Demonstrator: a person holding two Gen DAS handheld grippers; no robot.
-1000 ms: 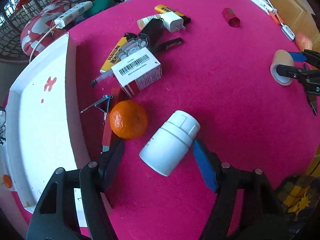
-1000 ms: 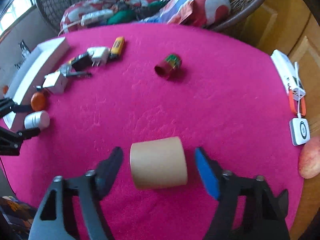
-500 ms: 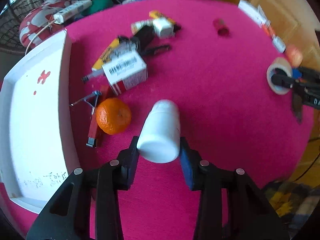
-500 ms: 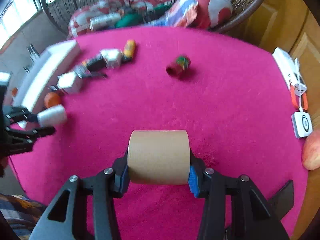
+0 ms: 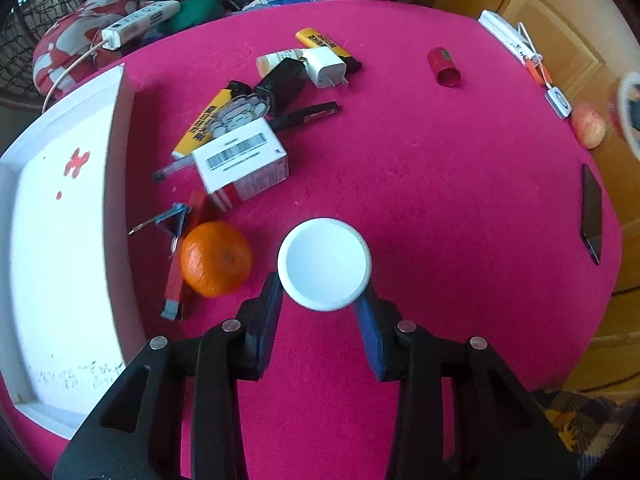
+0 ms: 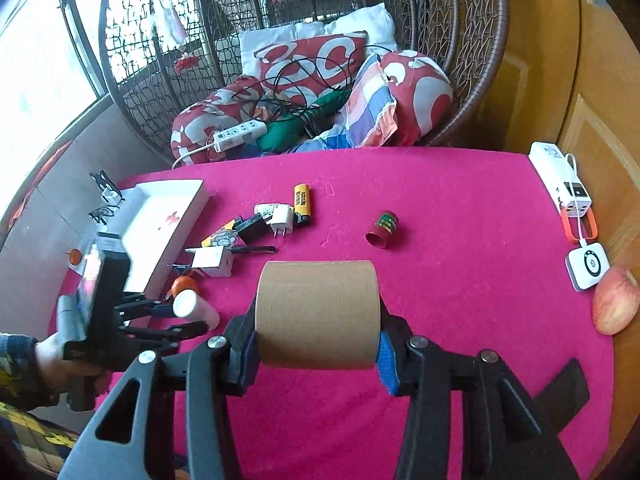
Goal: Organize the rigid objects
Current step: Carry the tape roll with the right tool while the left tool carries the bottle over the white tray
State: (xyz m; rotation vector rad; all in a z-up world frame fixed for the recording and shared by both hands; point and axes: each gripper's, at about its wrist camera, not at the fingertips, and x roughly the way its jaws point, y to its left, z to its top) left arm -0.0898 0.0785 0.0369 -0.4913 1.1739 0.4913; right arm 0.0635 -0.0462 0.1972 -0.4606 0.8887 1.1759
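Our left gripper (image 5: 322, 304) clamped on a smooth white plastic cylindrical bottle (image 5: 324, 269) above the fuzzy magenta tablecloth (image 5: 440, 200), our right gripper (image 6: 318, 346) gripping a matte brown tape roll (image 6: 317, 312), white shallow tray (image 5: 64, 240) beside a dimpled orange (image 5: 216, 258).

Both the left gripper (image 5: 322, 312) and right gripper (image 6: 318, 350) have black skeletal fingers with silver screws and blue pads, and the person's sleeve (image 6: 16, 364) behind the left gripper is dark plaid with yellow.

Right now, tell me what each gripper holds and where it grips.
The left gripper clamps the white bottle across its sides. The right gripper clamps the brown tape roll by its two flat ends.
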